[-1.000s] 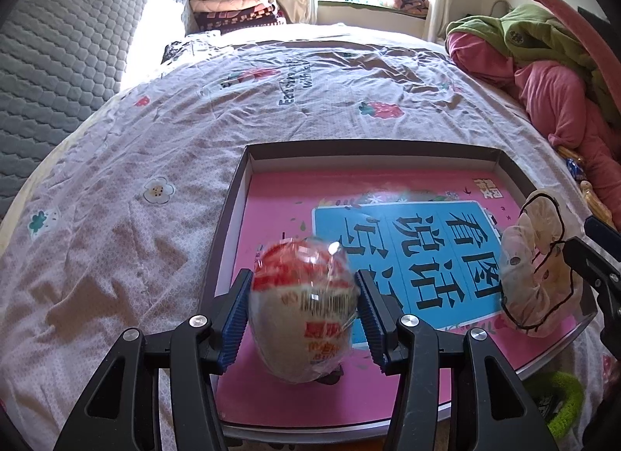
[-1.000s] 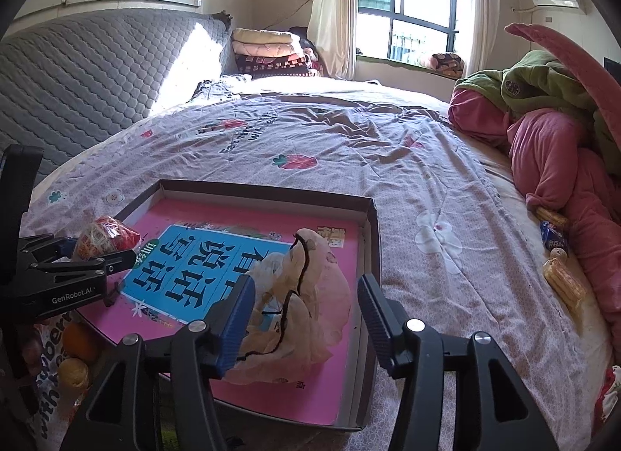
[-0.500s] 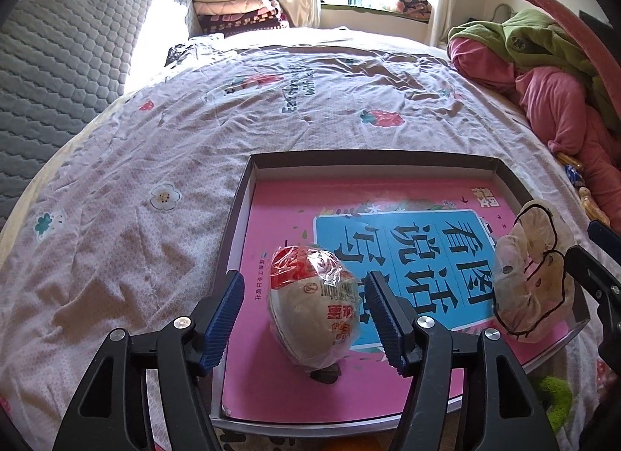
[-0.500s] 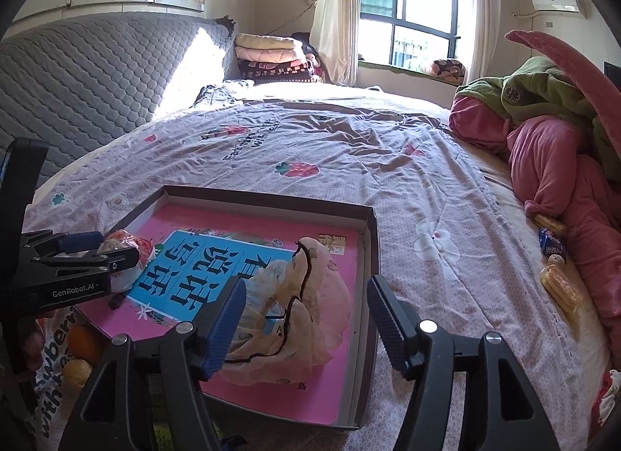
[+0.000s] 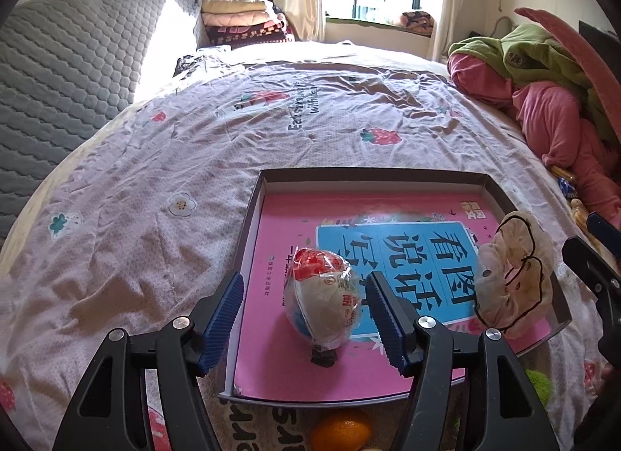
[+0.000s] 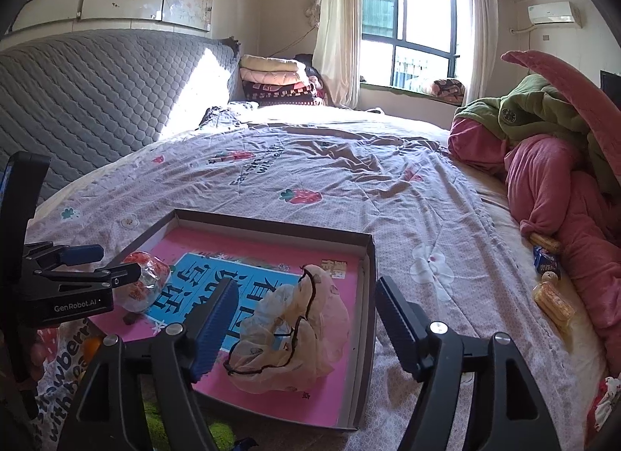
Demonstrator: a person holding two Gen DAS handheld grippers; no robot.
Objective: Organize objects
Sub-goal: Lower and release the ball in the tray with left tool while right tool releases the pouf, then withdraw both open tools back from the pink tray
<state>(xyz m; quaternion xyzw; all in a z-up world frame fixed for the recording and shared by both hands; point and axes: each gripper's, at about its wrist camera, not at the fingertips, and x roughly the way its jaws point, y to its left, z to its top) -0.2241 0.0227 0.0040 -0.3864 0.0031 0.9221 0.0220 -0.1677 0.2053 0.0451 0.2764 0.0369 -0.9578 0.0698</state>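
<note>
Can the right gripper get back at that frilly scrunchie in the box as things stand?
Probably yes. The scrunchie lies loose in the shallow box, just ahead of the right gripper, whose jaws are opening. Nothing covers it; the left gripper is off beside the wrapped snack.

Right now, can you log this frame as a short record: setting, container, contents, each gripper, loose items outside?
setting: bed with floral quilt
container: shallow box with pink printed base
contents: wrapped snack packet at its left; sheer scrunchie at its right
left gripper: open, packet between the pads but apart from them
right gripper: jaws opening, scrunchie lying between them, not gripped
outside box: orange at near edge; small wrapped snacks beside pink bedding
</note>
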